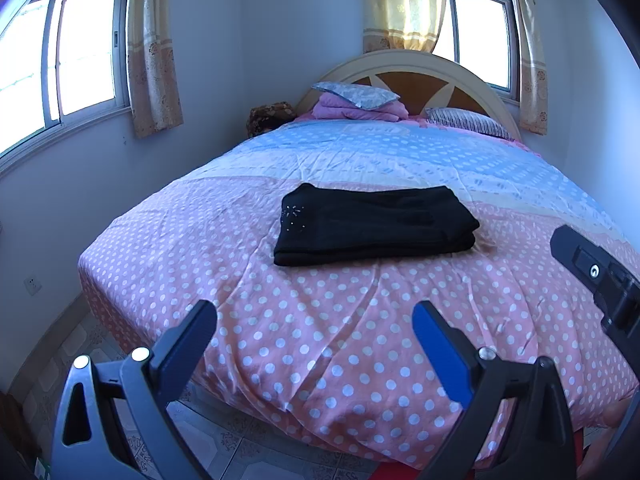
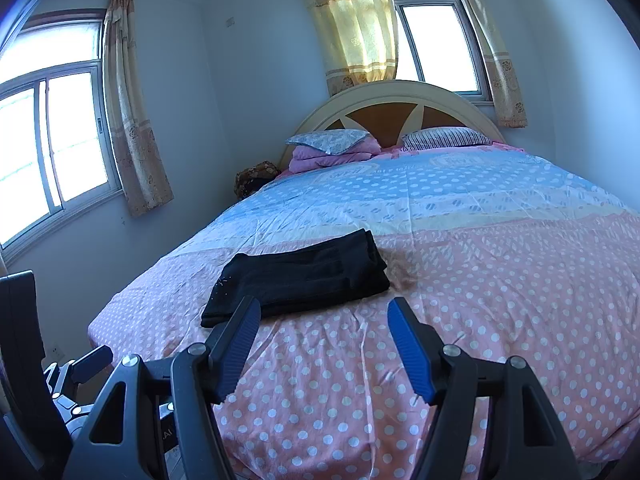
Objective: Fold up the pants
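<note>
Pants (image 1: 376, 224) folded on bed — left gripper (image 1: 316, 344), right gripper (image 2: 324, 340) wide, empty.

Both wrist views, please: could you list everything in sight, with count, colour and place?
pants: one, black, folded into a rectangle, lying on the pink part of the bedspread
bedspread: one, pink with white dots near the foot, light blue toward the head
pillows: two, one grey-blue patterned on the left, one striped on the right, by the headboard
folded blanket: one, pink, under the left pillow
headboard: one, cream and orange, arched
windows: two, left wall and behind the bed
curtains: beige-yellow, beside each window
left tongs: open, empty, above the foot of the bed
right tongs: open, empty, short of the pants
</note>
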Demonstrator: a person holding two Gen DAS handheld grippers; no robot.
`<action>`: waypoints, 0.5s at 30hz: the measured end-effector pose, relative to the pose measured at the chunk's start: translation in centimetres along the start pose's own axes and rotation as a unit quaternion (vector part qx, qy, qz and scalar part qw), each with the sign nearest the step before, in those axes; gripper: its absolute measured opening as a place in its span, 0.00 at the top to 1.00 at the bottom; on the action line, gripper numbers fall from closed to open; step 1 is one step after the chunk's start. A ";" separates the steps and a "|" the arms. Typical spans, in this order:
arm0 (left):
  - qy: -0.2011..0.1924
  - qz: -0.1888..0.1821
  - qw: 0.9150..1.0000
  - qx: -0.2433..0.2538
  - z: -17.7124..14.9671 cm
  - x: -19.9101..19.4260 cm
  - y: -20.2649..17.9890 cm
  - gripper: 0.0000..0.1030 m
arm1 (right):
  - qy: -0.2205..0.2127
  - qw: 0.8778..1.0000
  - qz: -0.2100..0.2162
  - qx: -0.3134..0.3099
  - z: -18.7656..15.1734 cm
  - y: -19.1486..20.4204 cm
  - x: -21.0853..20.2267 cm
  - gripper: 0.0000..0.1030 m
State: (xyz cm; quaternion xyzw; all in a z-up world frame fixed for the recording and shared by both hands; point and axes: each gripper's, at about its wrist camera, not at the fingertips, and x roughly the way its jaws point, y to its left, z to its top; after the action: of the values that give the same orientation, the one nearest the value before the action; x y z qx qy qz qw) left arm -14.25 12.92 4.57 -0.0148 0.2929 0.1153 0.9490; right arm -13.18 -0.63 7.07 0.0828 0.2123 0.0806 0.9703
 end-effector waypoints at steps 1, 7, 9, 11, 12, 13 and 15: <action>0.000 0.000 1.000 0.000 0.0 0.0 0.0 0.02 | 0.001 1.000 0.000 0.000 0.0 0.0 0.0 0.34; 0.000 0.001 1.000 -0.001 0.0 0.0 0.0 0.02 | 0.001 1.000 0.000 0.001 0.0 -0.1 0.0 0.34; 0.000 0.000 1.000 -0.001 0.0 0.1 0.0 0.02 | 0.000 1.000 -0.001 0.001 0.0 0.0 0.0 0.34; -0.001 0.000 1.000 0.000 0.0 0.0 0.0 0.02 | 0.001 1.000 0.000 0.001 0.0 -0.1 0.0 0.34; -0.001 0.001 1.000 0.001 0.0 0.0 0.0 0.02 | 0.002 1.000 0.000 0.001 0.0 0.0 0.0 0.34; -0.001 0.001 1.000 0.001 0.0 0.0 0.0 0.02 | 0.002 1.000 0.000 0.001 0.0 0.0 0.0 0.34; 0.000 0.002 1.000 0.001 -0.1 0.1 0.1 0.02 | 0.000 1.000 0.000 0.001 0.0 0.0 0.0 0.34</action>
State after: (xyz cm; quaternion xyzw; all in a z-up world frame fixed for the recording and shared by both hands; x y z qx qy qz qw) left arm -14.21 12.98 4.42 -0.0135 0.2927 0.1171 0.9489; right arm -13.19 -0.61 7.08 0.0834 0.2127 0.0805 0.9702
